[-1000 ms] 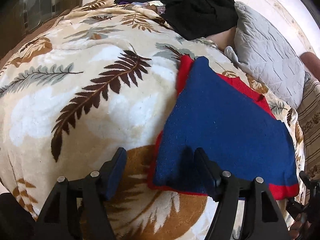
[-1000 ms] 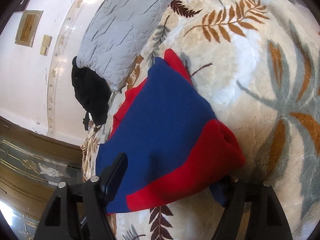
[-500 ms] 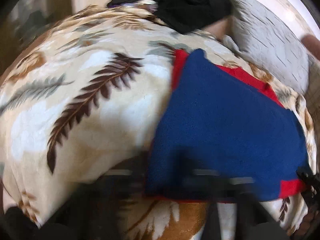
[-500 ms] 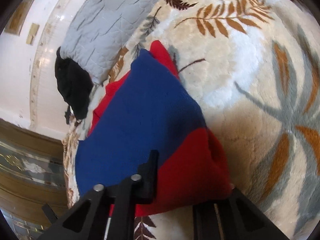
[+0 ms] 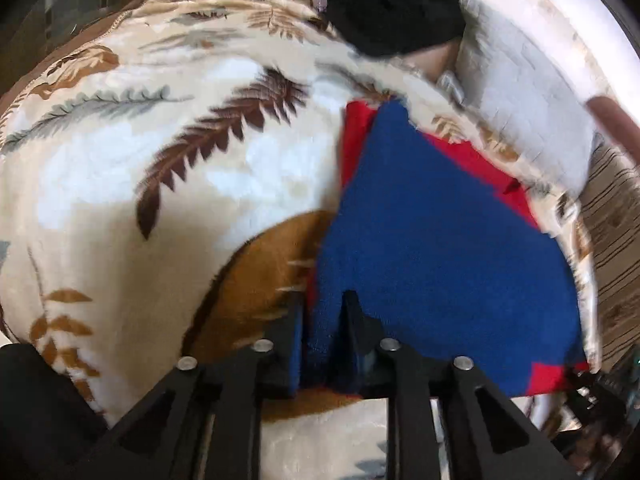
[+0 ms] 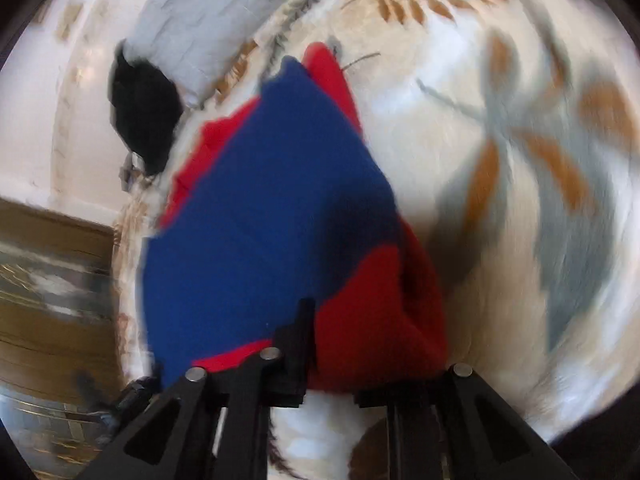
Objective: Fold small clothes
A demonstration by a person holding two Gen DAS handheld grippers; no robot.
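Both your grippers grip garment (image 5: 440, 248) on blanket (image 5: 120, 184): left gripper (image 5: 326, 340) fingers pinch blue corner, right gripper (image 6: 340, 340) fingers clamp red edge, both having just reopened slightly. Pillow (image 5: 532, 128) beyond garment; black clothes (image 5: 392, 12) beside pillow.

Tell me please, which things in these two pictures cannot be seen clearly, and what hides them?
- Left wrist view: the near edge of the blue and red garment lies behind the left hand-held gripper.
- Right wrist view: the right hand-held gripper has one finger hidden behind the garment's red corner.
- Both views: motion blur smears the leaf-patterned blanket.
- Left wrist view: the black clothing is cut off by the top edge.
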